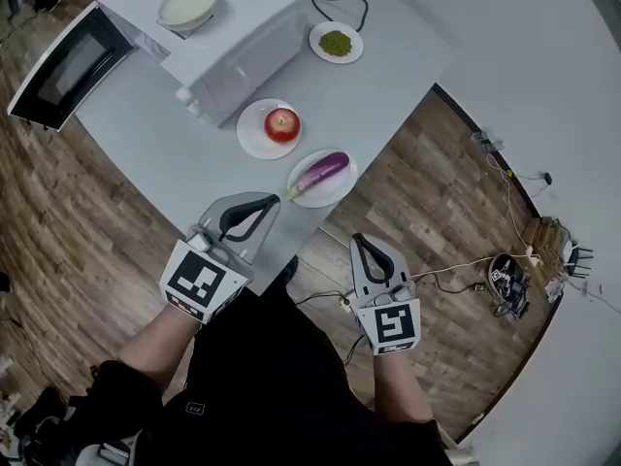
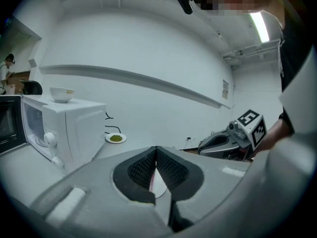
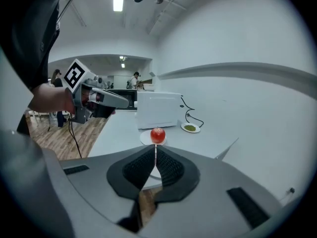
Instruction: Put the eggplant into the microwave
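Door open, the microwave (image 1: 243,42) stood at the far left corner of the table (image 1: 408,61) as the left gripper (image 1: 272,204), jaws pressed together on nothing, hovered at the near edge, the closer of the two to the eggplant (image 1: 322,173). The glossy purple eggplant lay on a white plate (image 1: 335,194) by that edge, its green stem toward the left gripper and its long axis slanting away to the right. The right gripper (image 1: 360,241), likewise closed and empty, hung beyond the table's edge.

– How is the light?
– Bright, even, from ceiling strip lights (image 3: 118,3); soft shadows on the white table (image 1: 398,27)
– Sharpness?
– Head view crisp; gripper views curve into dark round edges, and the left gripper (image 2: 156,152) looks soft up close
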A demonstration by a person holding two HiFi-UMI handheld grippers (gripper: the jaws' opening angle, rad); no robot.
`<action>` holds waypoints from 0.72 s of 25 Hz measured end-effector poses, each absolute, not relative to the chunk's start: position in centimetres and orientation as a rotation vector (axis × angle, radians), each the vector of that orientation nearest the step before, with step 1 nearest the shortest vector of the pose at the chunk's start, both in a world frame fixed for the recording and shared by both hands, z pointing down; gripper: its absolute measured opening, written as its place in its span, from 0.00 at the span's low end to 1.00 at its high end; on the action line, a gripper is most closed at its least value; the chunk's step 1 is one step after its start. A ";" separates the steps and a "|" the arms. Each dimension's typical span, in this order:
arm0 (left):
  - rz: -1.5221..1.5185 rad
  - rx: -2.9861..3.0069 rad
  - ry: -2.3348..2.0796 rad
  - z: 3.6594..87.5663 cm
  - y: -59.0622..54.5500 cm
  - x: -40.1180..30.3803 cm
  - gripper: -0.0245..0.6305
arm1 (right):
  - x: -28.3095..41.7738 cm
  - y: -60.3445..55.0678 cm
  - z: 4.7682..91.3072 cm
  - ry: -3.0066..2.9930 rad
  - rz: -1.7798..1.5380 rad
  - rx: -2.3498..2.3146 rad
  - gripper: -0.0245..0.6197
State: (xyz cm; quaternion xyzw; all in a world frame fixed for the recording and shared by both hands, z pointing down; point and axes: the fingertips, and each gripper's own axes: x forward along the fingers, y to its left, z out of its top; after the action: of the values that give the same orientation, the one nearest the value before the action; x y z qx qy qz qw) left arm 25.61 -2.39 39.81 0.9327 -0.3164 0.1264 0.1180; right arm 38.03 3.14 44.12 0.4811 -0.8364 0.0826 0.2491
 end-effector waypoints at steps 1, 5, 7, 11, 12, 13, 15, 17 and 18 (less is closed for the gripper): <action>0.375 2.722 -0.923 40.5 -2.7 25.6 0.05 | 38.0 2.9 44.6 -2.262 0.184 1.284 0.07; 0.398 2.711 -0.919 42.8 -3.6 26.2 0.05 | 38.0 1.9 46.9 -2.221 0.099 1.205 0.07; 0.405 2.707 -0.905 43.8 -3.6 26.7 0.05 | 37.8 1.6 47.8 -2.223 0.082 1.172 0.07; 0.427 2.695 -0.881 45.4 -3.5 27.5 0.05 | 37.6 0.9 49.4 -2.200 0.014 1.099 0.07; 0.430 2.694 -0.878 45.7 -3.6 27.6 0.05 | 37.5 0.7 49.8 -2.197 -0.005 1.078 0.07; 0.435 2.695 -0.877 46.0 -3.8 27.7 0.05 | 37.3 0.6 50.3 -2.198 -0.020 1.055 0.07; 0.447 2.699 -0.878 46.5 -4.1 27.6 0.05 | 37.0 0.4 51.4 -2.204 -0.036 1.001 0.07; 0.465 2.712 -0.877 47.0 -4.5 27.5 0.05 | 36.8 0.4 52.5 -2.202 -0.060 0.944 0.08; 0.474 2.721 -0.877 47.3 -4.7 27.5 0.05 | 36.8 0.4 53.1 -2.193 -0.076 0.917 0.08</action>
State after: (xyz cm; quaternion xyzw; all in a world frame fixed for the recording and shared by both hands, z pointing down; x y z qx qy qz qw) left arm 27.49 -4.68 47.28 0.9320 -0.3004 0.1623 0.1216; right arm 36.80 0.35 53.08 0.3577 -0.8558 -0.0297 0.3724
